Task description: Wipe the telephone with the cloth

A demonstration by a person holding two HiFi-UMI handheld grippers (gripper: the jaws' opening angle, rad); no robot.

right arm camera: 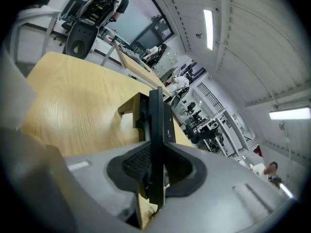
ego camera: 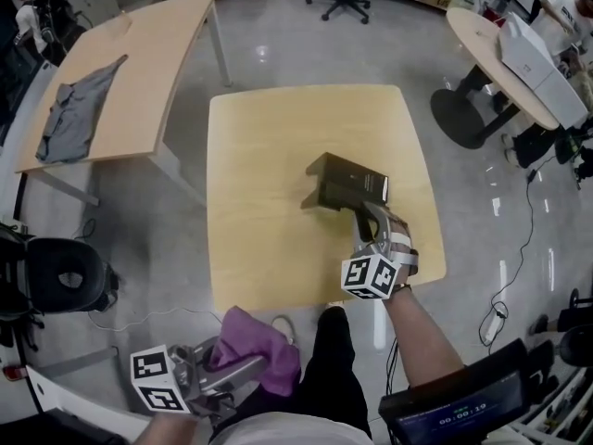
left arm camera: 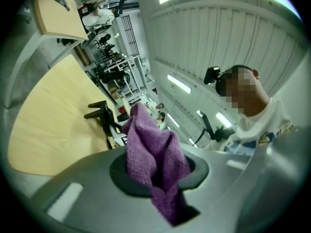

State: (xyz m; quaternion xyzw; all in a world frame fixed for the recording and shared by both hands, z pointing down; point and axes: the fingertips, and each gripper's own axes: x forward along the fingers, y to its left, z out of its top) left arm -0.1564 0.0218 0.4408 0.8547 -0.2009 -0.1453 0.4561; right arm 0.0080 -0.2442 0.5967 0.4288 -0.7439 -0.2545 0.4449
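Right tongs (right arm camera: pixel 156 171) pinch the dark telephone (ego camera: pixel 347 185) by its near end, over the right part of the wooden tabletop (ego camera: pixel 269 174); we cannot tell whether it rests there. Our left tongs (left arm camera: pixel 158 176) are clamped on the purple cloth (left arm camera: pixel 153 147), off the tabletop's near edge, and its folds hide their tips
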